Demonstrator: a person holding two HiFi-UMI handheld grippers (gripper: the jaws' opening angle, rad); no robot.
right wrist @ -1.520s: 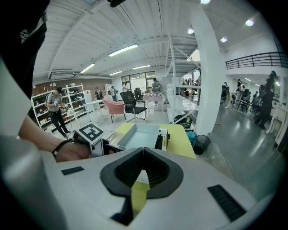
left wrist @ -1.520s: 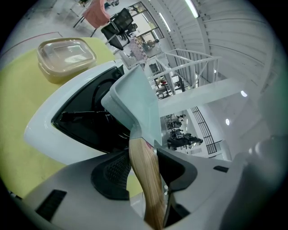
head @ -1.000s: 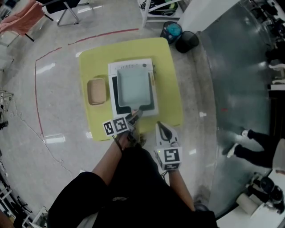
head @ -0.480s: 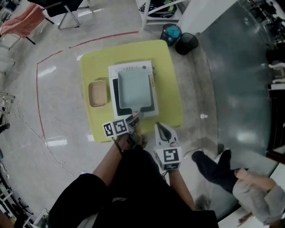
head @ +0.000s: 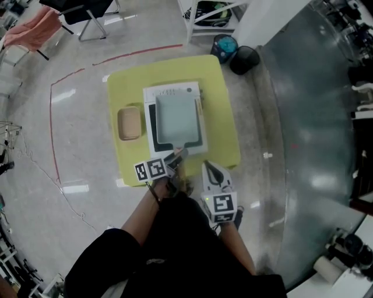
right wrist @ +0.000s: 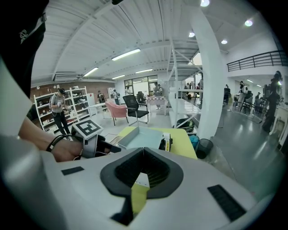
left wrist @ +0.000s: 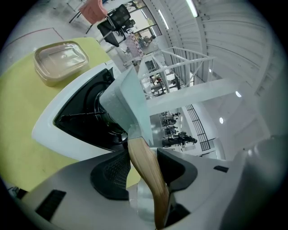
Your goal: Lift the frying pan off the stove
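Polished grey floor all round, and in the middle of it a yellow bench [head: 220, 105] carrying the stove [head: 172, 90]. On to the frying pan [head: 176, 118]: square, pale blue-grey, lying over the stove's black top, its wooden handle [left wrist: 146, 173] pointing off the stove's near edge towards the person. From these angles I cannot tell whether the base is resting on the stove or just clear of it. At that near edge is the left claw [head: 176, 155], and it's clamped on the handle: the left gripper view shows the wood running straight between the two dark pads, one pressed to each side. The right claw [head: 210, 169] hangs off the stove's near right corner, out past the bench edge and apart from the pan; its jaws are together with nothing between them. Just beside the stove, on the left claw's side, sits a shallow tan plastic container [head: 129, 123] on the bench, not touching the stove. Further out, beyond the stove's far right corner and off the bench, two round bins stand side by side on the floor, a blue one [head: 224, 42] and a black one [head: 243, 58]. A red tape line [head: 134, 51] curves over the floor on the stove's far side, and a black chair [head: 87, 9] stands well beyond it.
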